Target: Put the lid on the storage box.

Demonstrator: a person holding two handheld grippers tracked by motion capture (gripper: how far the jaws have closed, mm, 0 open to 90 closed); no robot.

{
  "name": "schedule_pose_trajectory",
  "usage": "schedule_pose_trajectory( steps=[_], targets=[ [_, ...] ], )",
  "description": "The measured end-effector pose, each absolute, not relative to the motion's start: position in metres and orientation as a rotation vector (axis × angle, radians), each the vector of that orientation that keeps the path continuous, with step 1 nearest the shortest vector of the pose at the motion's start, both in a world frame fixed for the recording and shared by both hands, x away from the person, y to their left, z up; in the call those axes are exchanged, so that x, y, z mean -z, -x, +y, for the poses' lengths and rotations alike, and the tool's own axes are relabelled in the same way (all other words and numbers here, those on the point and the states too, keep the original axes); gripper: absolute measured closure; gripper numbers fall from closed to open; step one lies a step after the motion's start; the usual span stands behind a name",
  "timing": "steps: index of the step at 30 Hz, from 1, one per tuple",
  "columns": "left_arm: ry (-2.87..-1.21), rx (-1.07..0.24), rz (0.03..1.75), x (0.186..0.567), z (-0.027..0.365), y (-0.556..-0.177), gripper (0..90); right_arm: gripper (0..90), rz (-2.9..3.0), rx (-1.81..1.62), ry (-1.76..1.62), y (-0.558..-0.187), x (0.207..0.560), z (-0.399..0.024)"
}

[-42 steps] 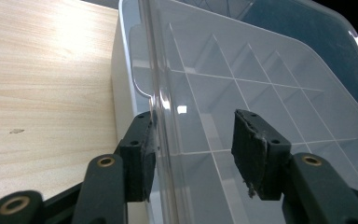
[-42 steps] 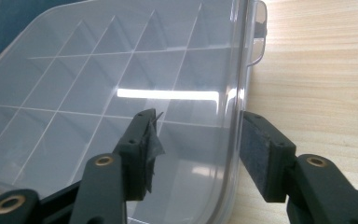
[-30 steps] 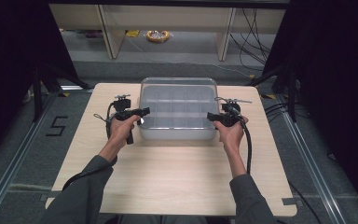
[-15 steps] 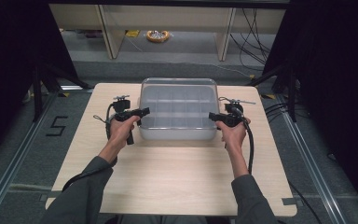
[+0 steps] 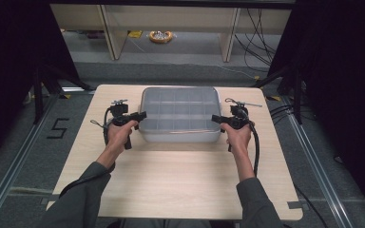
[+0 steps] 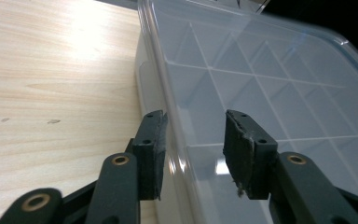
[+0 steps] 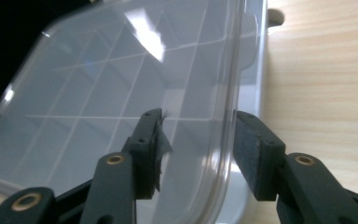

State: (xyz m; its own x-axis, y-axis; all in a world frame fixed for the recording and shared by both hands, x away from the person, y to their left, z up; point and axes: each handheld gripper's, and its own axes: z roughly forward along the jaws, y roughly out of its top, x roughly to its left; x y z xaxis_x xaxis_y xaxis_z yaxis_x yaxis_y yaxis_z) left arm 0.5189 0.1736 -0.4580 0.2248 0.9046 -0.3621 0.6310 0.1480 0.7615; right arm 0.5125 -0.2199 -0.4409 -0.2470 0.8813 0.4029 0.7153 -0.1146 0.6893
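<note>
Box: I see the clear plastic box (image 5: 179, 114) lying flat toward the far middle of the surface (image 5: 171, 175), lid on, between my two tongs.
Left tongs: my left tongs (image 5: 141, 115) are at the box's left edge; in the left gripper view (image 6: 193, 149) the jaws stand apart, one outside the box wall and one over the lid (image 6: 270, 79), the rim running through the gap. I cannot tell whether either pad touches.
Right tongs: my right tongs (image 5: 215, 118) are at the box's right edge; in the right gripper view (image 7: 198, 149) the jaws are likewise apart and straddle the lid's rim, one over the lid (image 7: 121, 70), one outside beside the wall.
Hands: left hand (image 5: 118, 135) and right hand (image 5: 237, 136) grip the handles, sleeves coming in from the near edge.
Surface: pale wood-grain board with rounded corners, faint marks near the left tongs.
Room: grey floor (image 5: 24, 156) with a painted "5" (image 5: 58, 128), metal rails, dark curtains at both sides, pale shelf legs and loose cables beyond.
Materials: the box is translucent, glossy, rounded at the corners, split by thin walls into a grid of compartments; the tongs' pads are matte black and worn at the edges.
</note>
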Motion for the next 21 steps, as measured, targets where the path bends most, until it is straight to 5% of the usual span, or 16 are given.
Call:
schedule_pose_trajectory(
  steps=[15,21],
  targets=[
    [-1.529,-0.354,1.515,0.454,0.169,-0.524,56.9,59.5,1.897,-1.327,-1.802,-0.511,0.432,-0.224],
    [-1.619,-0.405,1.511,0.453,0.162,-0.524,56.2,48.1,1.92,-1.233,-1.861,-0.51,0.432,-0.21]
  ],
)
